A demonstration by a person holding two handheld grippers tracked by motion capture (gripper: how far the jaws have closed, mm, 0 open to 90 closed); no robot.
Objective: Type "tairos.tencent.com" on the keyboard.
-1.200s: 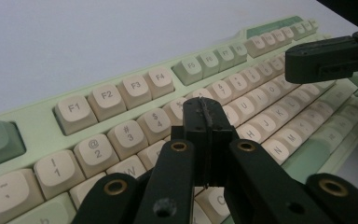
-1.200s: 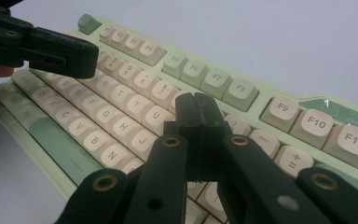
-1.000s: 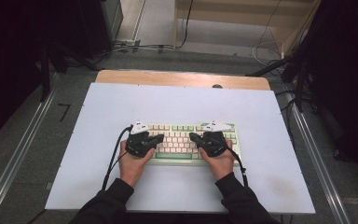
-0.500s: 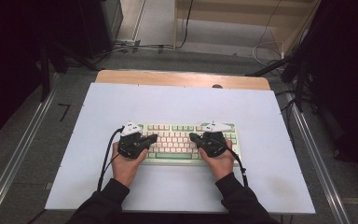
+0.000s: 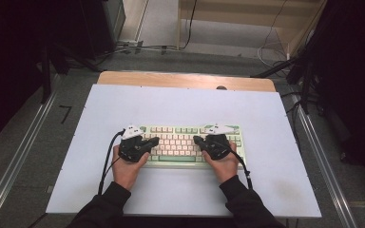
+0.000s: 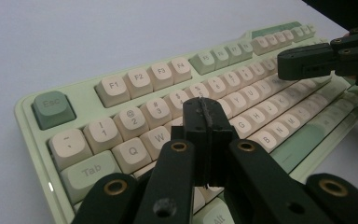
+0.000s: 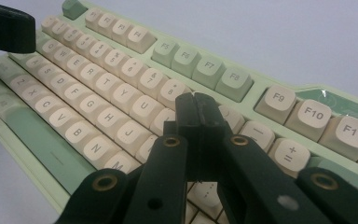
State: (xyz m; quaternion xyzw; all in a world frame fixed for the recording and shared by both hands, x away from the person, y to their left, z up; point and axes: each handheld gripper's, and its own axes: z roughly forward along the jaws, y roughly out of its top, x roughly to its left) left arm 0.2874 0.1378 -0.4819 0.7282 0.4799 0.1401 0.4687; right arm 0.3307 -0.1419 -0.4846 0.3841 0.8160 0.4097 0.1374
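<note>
We hold both tools pinched together, gripping nothing, so each narrow tip can press one key. The keyboard [image 5: 190,142] lies at the bench's [image 5: 275,190] six o'clock; left tool [image 6: 206,122] over its left half, right tool [image 7: 197,116] over its right.

Pale green keyboard [image 5: 190,145] with cream keys and darker green Esc key [image 6: 53,109] — black grippers, left gripper [image 6: 205,122], right gripper [image 7: 199,112] — white table [image 5: 180,107], black sleeves [image 5: 105,209].
</note>
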